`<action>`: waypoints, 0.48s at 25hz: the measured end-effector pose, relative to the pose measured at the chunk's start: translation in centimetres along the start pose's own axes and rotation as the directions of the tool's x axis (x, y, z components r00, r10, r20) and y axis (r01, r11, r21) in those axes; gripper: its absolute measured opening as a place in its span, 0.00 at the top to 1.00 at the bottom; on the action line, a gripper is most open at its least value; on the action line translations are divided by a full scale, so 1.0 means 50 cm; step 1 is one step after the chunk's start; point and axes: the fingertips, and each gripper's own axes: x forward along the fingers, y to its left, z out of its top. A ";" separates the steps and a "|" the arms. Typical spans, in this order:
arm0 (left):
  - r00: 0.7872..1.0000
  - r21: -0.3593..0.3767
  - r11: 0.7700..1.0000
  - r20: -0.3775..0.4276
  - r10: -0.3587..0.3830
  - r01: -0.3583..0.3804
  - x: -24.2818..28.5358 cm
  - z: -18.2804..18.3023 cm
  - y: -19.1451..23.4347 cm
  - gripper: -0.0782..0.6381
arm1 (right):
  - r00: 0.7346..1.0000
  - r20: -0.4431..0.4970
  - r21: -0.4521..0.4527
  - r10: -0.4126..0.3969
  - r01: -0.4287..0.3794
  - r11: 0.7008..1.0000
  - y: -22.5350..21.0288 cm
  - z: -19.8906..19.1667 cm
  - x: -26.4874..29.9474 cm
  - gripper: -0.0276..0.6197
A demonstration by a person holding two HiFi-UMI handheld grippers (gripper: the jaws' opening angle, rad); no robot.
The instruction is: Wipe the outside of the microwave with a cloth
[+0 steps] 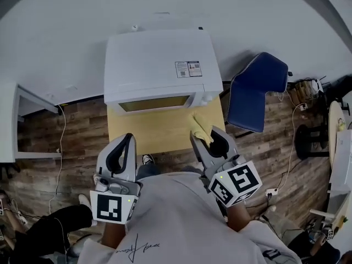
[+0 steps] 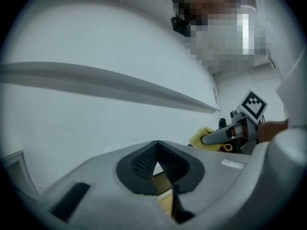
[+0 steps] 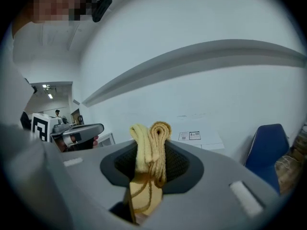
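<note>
A white microwave [image 1: 159, 65] stands on a small wooden table [image 1: 159, 131], its door facing me. My right gripper [image 1: 201, 137] is shut on a folded yellow cloth [image 1: 201, 126], held over the table's front right corner just short of the microwave's front. In the right gripper view the cloth [image 3: 151, 145] sticks up between the pads, and the microwave's labelled top [image 3: 194, 136] lies beyond it. My left gripper [image 1: 130, 141] hovers at the table's front left edge, jaws shut on nothing [image 2: 156, 159]. The left gripper view also shows the right gripper [image 2: 225, 134] with the cloth [image 2: 201, 138].
A blue chair [image 1: 256, 89] stands right of the table, close to the microwave's side. A white cabinet [image 1: 11, 122] is at the far left. Cables and a power strip [image 1: 272, 191] lie on the wooden floor. A white wall runs behind the microwave.
</note>
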 end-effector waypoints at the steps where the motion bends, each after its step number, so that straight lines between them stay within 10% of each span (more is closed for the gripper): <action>1: 1.000 0.006 1.000 0.001 -0.019 0.019 0.004 -0.001 0.012 0.90 | 1.000 0.003 0.000 -0.014 0.014 1.000 0.000 0.005 0.011 0.77; 6: 0.991 -0.107 0.985 -0.002 -0.134 0.133 0.007 0.003 0.052 0.90 | 0.995 0.005 -0.018 -0.104 0.104 0.994 -0.024 0.033 0.054 0.79; 12: 0.989 -0.062 0.988 -0.022 -0.144 0.142 0.011 -0.008 0.091 0.90 | 0.984 0.011 0.002 -0.180 0.180 0.984 -0.073 0.073 0.079 0.79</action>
